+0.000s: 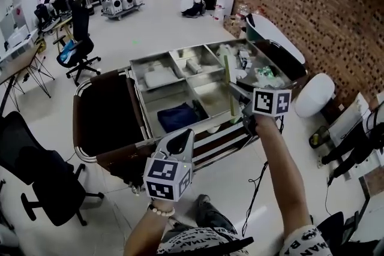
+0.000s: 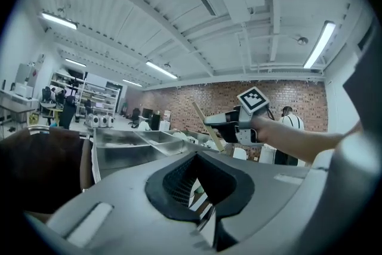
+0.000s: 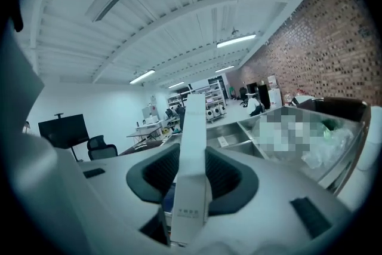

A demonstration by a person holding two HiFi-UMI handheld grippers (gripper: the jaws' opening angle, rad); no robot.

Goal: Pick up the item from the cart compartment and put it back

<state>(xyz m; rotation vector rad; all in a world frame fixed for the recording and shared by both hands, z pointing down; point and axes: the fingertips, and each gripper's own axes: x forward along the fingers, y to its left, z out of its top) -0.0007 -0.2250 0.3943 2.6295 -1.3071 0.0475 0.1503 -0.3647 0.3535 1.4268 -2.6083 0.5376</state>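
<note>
A steel cart [image 1: 139, 102] with several open compartments stands in front of me. My right gripper [image 1: 235, 91] is shut on a long, thin pale box [image 1: 228, 72] and holds it upright over the cart's middle compartments. In the right gripper view the box [image 3: 192, 146] stands between the jaws [image 3: 194, 155], pads pressed on both sides. My left gripper [image 1: 189, 132] hovers at the cart's near edge, jaw tips together with nothing held. From the left gripper view [image 2: 197, 155] I see the right gripper [image 2: 230, 122] and the box [image 2: 203, 117] ahead.
A folded blue cloth [image 1: 177, 117] lies in the near compartment, a grey pack [image 1: 159, 77] in the far left one, plastic-wrapped items [image 1: 258, 72] at the right. Office chairs [image 1: 42, 171] stand left, a white seat [image 1: 315, 93] right by the brick wall. A person [image 1: 192, 3] crouches far off.
</note>
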